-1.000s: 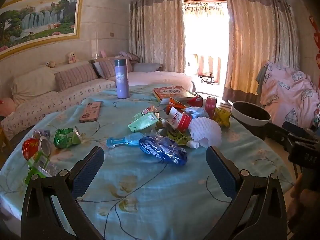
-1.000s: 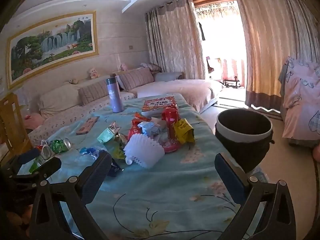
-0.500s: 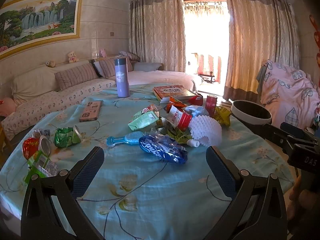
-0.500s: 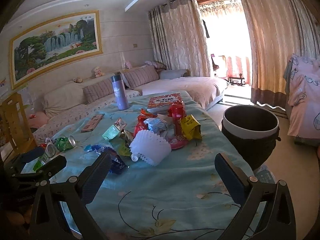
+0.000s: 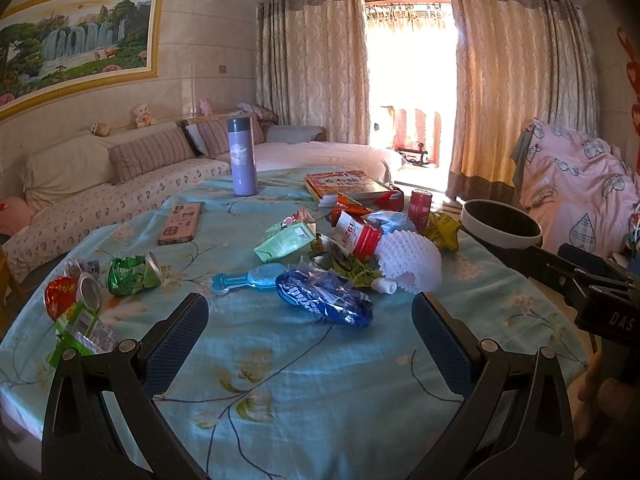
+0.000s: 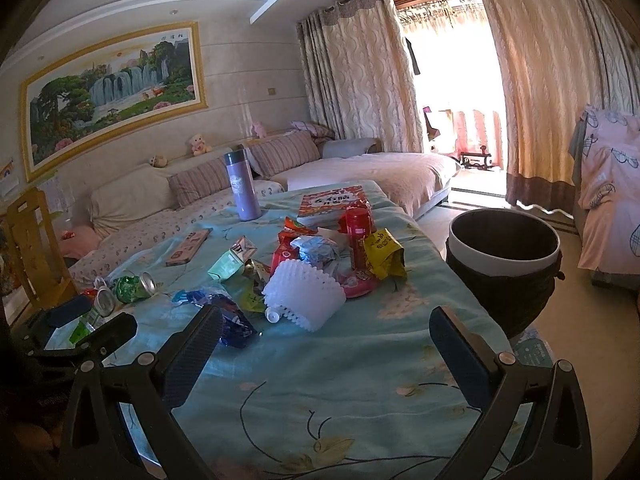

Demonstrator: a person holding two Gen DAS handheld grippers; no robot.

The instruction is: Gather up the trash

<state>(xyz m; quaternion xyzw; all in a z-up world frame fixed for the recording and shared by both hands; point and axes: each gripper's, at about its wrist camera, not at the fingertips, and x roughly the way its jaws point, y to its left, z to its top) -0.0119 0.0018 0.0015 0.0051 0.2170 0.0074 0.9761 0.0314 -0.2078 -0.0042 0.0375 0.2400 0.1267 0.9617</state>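
Observation:
Trash lies on a table with a light blue floral cloth (image 5: 304, 376). In the left wrist view I see a blue foil wrapper (image 5: 324, 298), white foam netting (image 5: 408, 262), a green carton (image 5: 286, 238), a crushed green can (image 5: 132, 272) and a crushed red can (image 5: 66, 294). My left gripper (image 5: 310, 328) is open and empty, just short of the blue wrapper. My right gripper (image 6: 326, 340) is open and empty over the table's near edge, short of the foam netting (image 6: 304, 294). A dark bin with a white rim (image 6: 504, 268) stands on the floor at the table's right.
A purple flask (image 5: 242, 162), a pink phone (image 5: 180, 223) and a red book (image 5: 346, 184) lie farther back on the table. A sofa (image 5: 100, 184) runs behind it. A wooden chair (image 6: 32, 248) stands at the left. A pink quilt (image 5: 576, 188) hangs at the right.
The right gripper has moved slightly left and closer along the table; the bin sits a little farther right in its view. The left gripper has hardly moved.

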